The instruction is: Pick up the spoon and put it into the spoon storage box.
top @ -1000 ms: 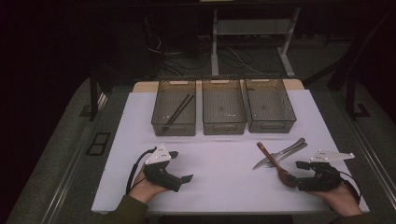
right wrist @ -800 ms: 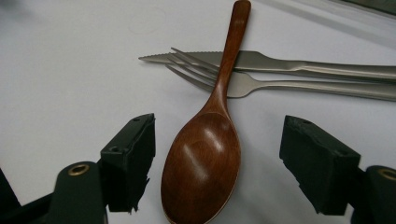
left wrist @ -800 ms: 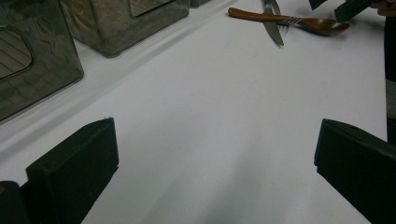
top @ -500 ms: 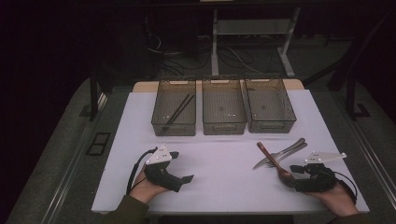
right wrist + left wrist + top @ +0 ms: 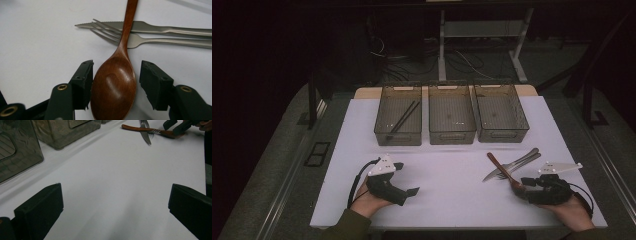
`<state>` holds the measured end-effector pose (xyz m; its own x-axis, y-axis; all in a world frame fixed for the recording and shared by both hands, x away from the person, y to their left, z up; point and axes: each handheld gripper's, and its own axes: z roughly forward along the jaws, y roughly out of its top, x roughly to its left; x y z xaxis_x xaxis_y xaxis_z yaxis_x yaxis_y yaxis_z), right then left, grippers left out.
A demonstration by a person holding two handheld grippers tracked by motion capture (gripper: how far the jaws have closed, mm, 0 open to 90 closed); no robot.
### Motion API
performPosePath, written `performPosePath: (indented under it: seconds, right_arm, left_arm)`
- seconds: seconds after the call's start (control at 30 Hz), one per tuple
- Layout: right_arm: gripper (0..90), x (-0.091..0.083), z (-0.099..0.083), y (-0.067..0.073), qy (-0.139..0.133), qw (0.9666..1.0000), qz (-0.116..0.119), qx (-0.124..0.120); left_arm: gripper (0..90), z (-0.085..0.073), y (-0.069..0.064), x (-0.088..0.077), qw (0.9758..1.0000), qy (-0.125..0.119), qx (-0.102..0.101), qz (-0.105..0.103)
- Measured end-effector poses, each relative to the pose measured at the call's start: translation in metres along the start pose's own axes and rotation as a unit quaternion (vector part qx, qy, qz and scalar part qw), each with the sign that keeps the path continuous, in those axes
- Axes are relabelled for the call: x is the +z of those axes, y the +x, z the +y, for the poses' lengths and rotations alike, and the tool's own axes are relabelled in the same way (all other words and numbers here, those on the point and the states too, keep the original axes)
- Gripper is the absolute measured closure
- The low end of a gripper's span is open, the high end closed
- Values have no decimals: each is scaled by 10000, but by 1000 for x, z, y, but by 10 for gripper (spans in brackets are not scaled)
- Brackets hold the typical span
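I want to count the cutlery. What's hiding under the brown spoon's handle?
The wooden spoon lies across a metal fork and a knife. Its handle covers a bit of each; nothing else shows beneath.

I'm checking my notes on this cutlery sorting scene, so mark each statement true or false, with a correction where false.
1. The wooden spoon has its bowl between the right tool's jaws. True.
2. The spoon's handle lies across the fork and knife. True.
3. The chopsticks lie in the middle bin. False: they lie in the left bin.
4. The left tool holds the fork. False: its jaws stand open over bare table.
5. The right bin holds a spoon. False: no cutlery shows in it.
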<state>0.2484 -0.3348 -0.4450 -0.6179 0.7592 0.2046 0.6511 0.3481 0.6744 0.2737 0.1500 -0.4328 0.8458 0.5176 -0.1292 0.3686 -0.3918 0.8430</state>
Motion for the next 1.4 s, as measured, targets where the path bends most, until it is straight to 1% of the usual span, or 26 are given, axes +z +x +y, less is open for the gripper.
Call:
performPosePath:
  seconds: [0.23,0.3,0.33,0.47,0.57,0.67,0.9,1.0,1.1,1.13,1.3,1.4]
  right_arm:
    - [467,1,0,0,70,10000,-29,-6]
    - [473,2,-1,1,155,9999,-19,-40]
    - [475,3,-1,1,155,9998,-31,-82]
    - [495,3,-1,2,176,9998,-57,-92]
    - [520,3,-1,3,208,9996,-106,-171]
    - [560,3,0,5,247,9995,-128,-165]
    - [633,3,1,8,339,9993,-88,-157]
    - [673,3,1,10,364,9993,19,-128]
    - [708,4,1,12,371,9992,65,-143]
    - [717,4,1,13,379,9992,69,-109]
    - [761,4,1,12,398,9990,208,-19]
    - [775,4,1,10,398,9989,254,30]
  left_arm:
    - [0,0,0,0,10000,4,9,0]
    - [0,0,0,0,10000,-1,9,1]
    - [0,0,0,0,10000,6,11,4]
    - [0,0,0,0,10000,6,12,4]
    - [0,0,-1,0,10000,13,21,7]
    - [0,0,-1,0,10000,26,20,11]
    - [0,0,-1,0,10000,38,37,19]
    - [0,0,-1,0,10000,37,47,23]
    - [0,0,-1,0,10000,37,47,27]
    - [0,0,-1,0,10000,31,48,27]
    - [0,0,-1,0,10000,35,54,26]
    - [0,0,-2,0,10000,43,60,28]
